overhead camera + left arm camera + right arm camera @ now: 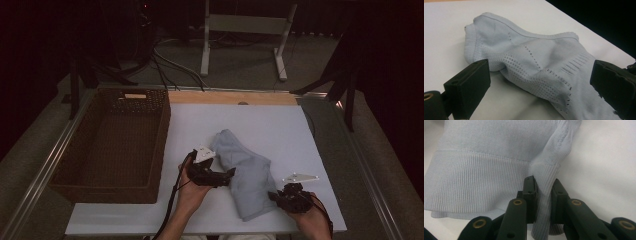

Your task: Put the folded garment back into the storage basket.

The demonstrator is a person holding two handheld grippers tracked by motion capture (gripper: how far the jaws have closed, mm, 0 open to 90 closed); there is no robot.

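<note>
The pale blue sock (247, 175) lies on the white tabletop (280, 125), right of the brown wicker basket (120, 145) and clear of it. In the high view it runs on a slant, from a bunched end near the middle of the table down to a ribbed cuff near the front edge.

Left gripper (220, 176): held in the person's left hand (192, 192), at the left side of the sock about halfway along it. Jaws spread wide. In the left gripper view (536, 80) the sock's perforated knit lies between the two black pads (467, 87), and neither pad presses on the fabric; the left pad sits over bare tabletop just beside the sock, and the right pad stands at the sock's far edge. Whether that right pad touches the cloth cannot be told.

Right gripper (274, 196): held in the right hand (312, 220), at the lower right edge of the sock near the cuff. In the right gripper view (543, 202) the jaws are drawn close and pinch a raised fold of the ribbed cuff (546, 182) between them. The rest of the cuff lies flat to the left of the pinch.

A white frame (245, 35) stands on the floor beyond the table.
</note>
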